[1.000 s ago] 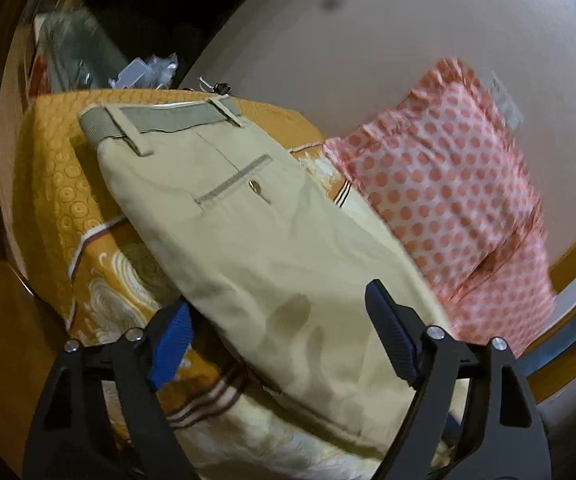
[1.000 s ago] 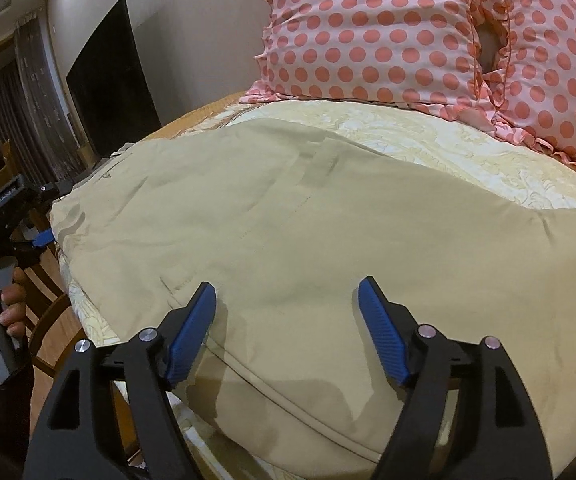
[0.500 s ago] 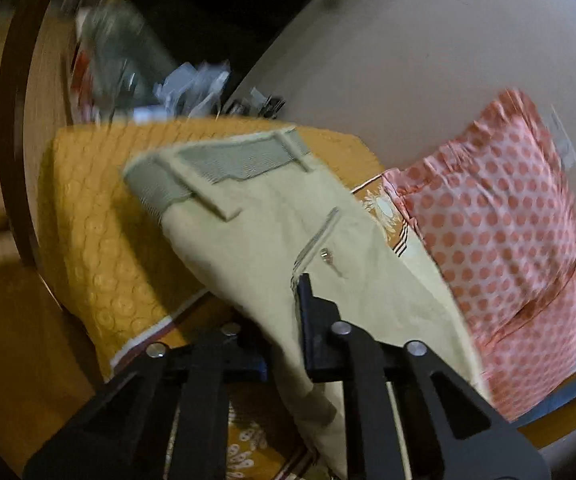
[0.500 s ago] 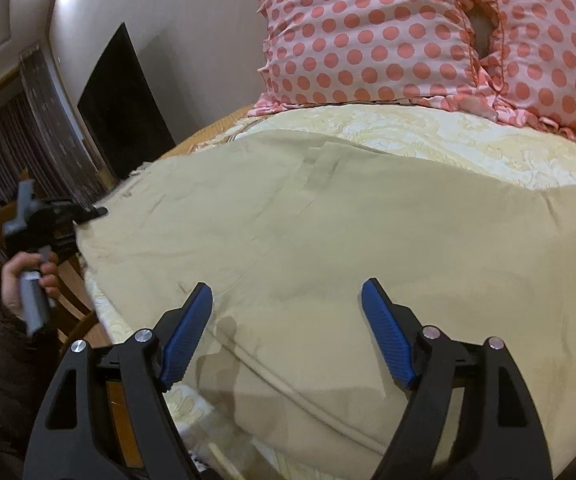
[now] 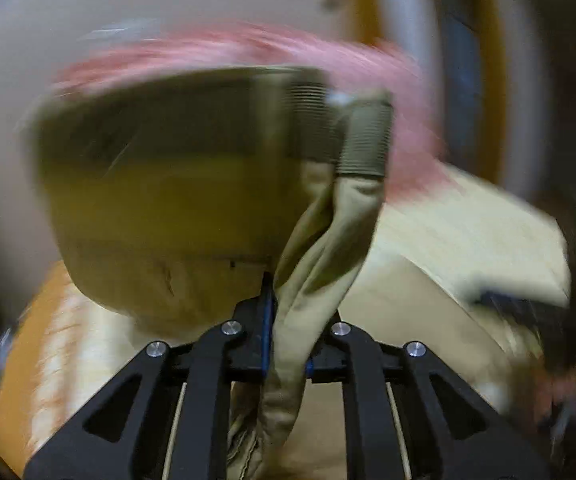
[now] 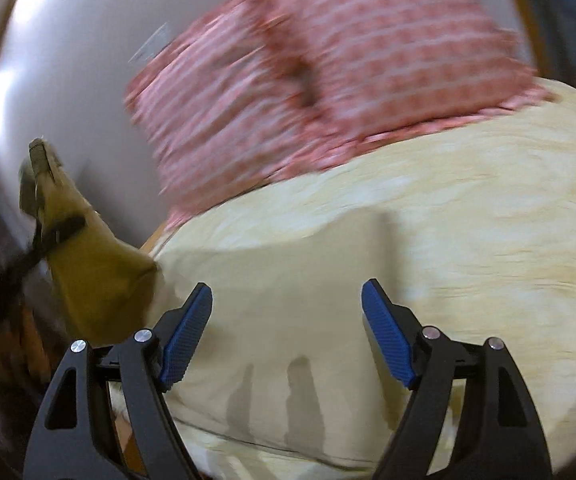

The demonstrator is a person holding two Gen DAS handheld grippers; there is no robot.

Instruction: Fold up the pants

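Observation:
The khaki pants (image 5: pixel 175 208) have their waist end lifted in the air; the ribbed grey waistband (image 5: pixel 362 140) hangs at the top. My left gripper (image 5: pixel 288 320) is shut on a bunched fold of the pants below the waistband. In the right wrist view the lifted waist end (image 6: pixel 91 264) shows at the left, with the left gripper (image 6: pixel 53 234) clamped on it. The rest of the pants (image 6: pixel 288 304) lies flat on the bed. My right gripper (image 6: pixel 285 328) is open, low over this flat part, holding nothing.
Pink polka-dot pillows (image 6: pixel 328 72) lean on the pale wall (image 6: pixel 71 56) at the bed's head. A cream patterned bedspread (image 6: pixel 488 200) covers the bed. Both views are motion-blurred. The bed's left edge drops off beside the lifted cloth.
My left gripper closed on the pants near the waist and lifted that end up and over toward the pillows. My right gripper stayed open over the flat part while its view swung.

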